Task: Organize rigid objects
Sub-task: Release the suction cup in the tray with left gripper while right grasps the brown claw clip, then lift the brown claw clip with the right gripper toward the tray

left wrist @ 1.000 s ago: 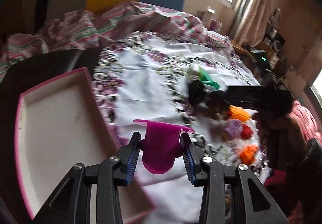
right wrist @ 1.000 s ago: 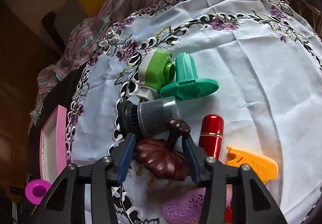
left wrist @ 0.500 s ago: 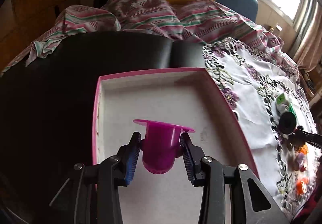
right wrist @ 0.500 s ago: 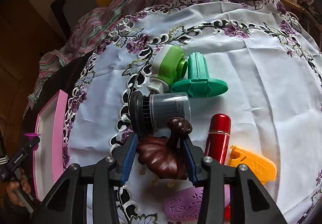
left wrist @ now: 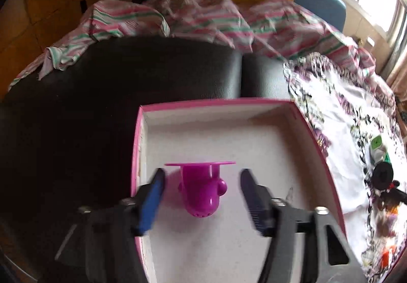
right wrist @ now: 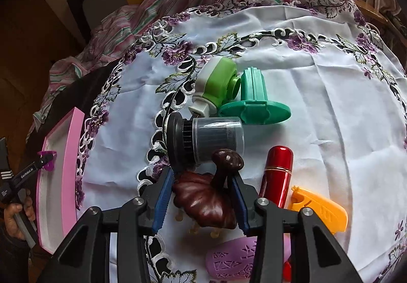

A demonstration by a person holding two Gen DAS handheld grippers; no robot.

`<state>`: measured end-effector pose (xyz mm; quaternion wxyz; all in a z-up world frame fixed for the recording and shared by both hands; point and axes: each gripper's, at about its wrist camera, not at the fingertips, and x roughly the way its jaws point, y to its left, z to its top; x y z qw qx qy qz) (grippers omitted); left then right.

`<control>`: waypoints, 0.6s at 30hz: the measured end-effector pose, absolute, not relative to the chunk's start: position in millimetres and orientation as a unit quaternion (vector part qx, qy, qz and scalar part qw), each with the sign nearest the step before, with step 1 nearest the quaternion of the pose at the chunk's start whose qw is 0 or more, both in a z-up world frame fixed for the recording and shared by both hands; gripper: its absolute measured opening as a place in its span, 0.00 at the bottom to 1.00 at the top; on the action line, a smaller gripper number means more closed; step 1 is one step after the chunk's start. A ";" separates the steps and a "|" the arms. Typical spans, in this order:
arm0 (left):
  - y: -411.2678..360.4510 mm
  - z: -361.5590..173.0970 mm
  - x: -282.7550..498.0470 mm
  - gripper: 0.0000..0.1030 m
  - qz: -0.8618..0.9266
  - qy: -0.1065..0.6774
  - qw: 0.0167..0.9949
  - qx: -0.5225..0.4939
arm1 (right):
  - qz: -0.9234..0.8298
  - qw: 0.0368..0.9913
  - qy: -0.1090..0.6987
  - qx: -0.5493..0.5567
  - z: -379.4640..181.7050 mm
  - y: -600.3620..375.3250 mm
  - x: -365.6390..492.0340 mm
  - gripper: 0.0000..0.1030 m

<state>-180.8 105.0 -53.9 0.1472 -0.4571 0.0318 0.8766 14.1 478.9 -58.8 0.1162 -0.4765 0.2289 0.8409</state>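
My left gripper (left wrist: 201, 196) is open over the pink-rimmed white tray (left wrist: 315, 140). A purple flanged plastic piece (left wrist: 202, 190) sits between its spread fingers, free of both pads, inside the tray. My right gripper (right wrist: 201, 202) is shut on a dark brown massager (right wrist: 206, 197) with a mushroom-shaped knob, over the white embroidered cloth (right wrist: 318, 94). The tray (right wrist: 68, 171) and the left gripper with the purple piece (right wrist: 47, 157) show at the far left of the right wrist view.
On the cloth lie a grey-black jar (right wrist: 206, 139), a green-white dispenser (right wrist: 216, 87), a teal flanged piece (right wrist: 254, 104), a red tube (right wrist: 277, 176), an orange piece (right wrist: 320, 209) and a lilac piece (right wrist: 234, 257). A striped blanket (left wrist: 203, 18) and a black cushion (left wrist: 101, 94) lie behind the tray.
My left gripper carried the purple piece from over the cloth to over the tray, then opened and let it go. My right gripper stays shut on the brown massager, nearly still.
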 end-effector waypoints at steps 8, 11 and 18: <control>97.2 -22.0 -134.6 0.67 0.905 0.048 0.138 -0.400 | 0.843 0.117 0.216 -0.479 -58.4 475.8 12.9 0.43; 98.6 -9.6 -111.4 0.70 0.914 0.057 0.138 -0.377 | 0.843 0.117 0.213 -0.480 -58.2 475.2 12.9 0.43; 101.5 8.5 -67.7 0.70 0.926 0.071 0.133 -0.347 | 0.848 0.119 0.183 -0.482 -57.2 467.6 11.3 0.43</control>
